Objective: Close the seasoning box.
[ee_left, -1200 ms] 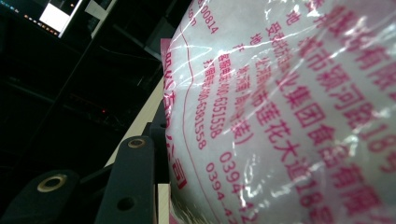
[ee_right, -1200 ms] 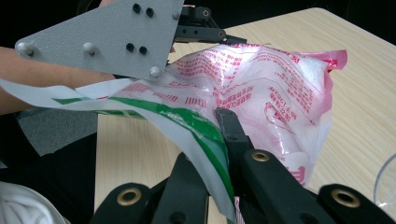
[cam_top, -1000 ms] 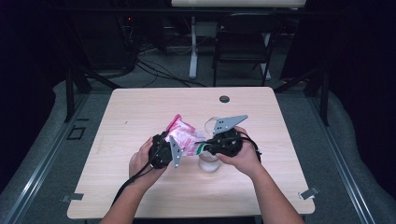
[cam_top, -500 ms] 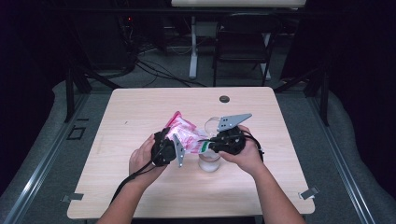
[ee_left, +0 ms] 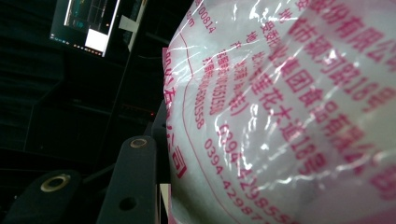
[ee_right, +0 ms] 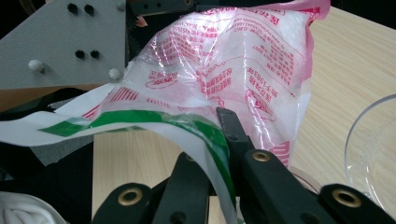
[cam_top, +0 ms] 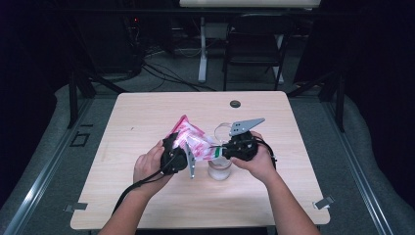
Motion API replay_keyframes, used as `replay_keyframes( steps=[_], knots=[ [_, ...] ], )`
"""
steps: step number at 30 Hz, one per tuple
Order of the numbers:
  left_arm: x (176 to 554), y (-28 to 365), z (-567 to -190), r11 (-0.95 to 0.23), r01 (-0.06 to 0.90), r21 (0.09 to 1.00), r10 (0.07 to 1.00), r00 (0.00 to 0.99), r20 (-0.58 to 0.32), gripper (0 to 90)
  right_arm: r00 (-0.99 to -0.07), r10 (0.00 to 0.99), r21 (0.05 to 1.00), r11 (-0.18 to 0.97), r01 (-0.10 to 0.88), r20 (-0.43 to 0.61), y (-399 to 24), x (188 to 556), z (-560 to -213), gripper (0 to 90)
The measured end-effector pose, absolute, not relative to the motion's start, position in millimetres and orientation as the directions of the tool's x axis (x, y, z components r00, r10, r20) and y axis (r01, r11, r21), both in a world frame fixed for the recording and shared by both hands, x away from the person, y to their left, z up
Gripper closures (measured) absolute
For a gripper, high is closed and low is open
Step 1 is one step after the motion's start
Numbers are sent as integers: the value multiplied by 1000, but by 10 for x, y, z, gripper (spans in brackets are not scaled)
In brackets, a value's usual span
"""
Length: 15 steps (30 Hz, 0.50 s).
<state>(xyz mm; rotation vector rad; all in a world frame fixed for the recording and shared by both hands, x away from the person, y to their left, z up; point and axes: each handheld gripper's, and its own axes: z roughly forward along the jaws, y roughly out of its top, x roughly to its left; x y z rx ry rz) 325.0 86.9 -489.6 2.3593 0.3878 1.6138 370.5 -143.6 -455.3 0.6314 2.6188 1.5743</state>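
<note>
A clear plastic bag [cam_top: 192, 139] with pink print and white grains inside is held up between both grippers above the table. My left gripper [cam_top: 187, 151] is shut on the bag's near side. Its left finger [ee_left: 133, 182] shows beside the bag [ee_left: 289, 121]; the other is hidden behind it. My right gripper [cam_top: 221, 151] is shut on the bag's green-striped edge [ee_right: 154, 119], with the jaws [ee_right: 219, 140] pinching the film. A clear glass [cam_top: 219, 169] stands on the table right below that corner.
A clear glass bowl [cam_top: 224, 129] sits just behind the right gripper, and its rim [ee_right: 369, 140] lies close on the right. The wooden table [cam_top: 147, 112] has a small black disc [cam_top: 235, 104] near its far edge. A chair [cam_top: 254, 49] stands beyond.
Both grippers have shifted slightly with the bag still in them. The bag's green-edged corner now hangs closer over the glass.
</note>
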Motion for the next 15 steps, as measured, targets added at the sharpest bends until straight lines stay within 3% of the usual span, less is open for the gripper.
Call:
replay_keyframes(
  steps=[15],
  knots=[
    [3230,832,-4909,-953,69,295,301,328,895,612,-907,373,835,419,355,198,-1432,3743,-4620,900]
  ],
)
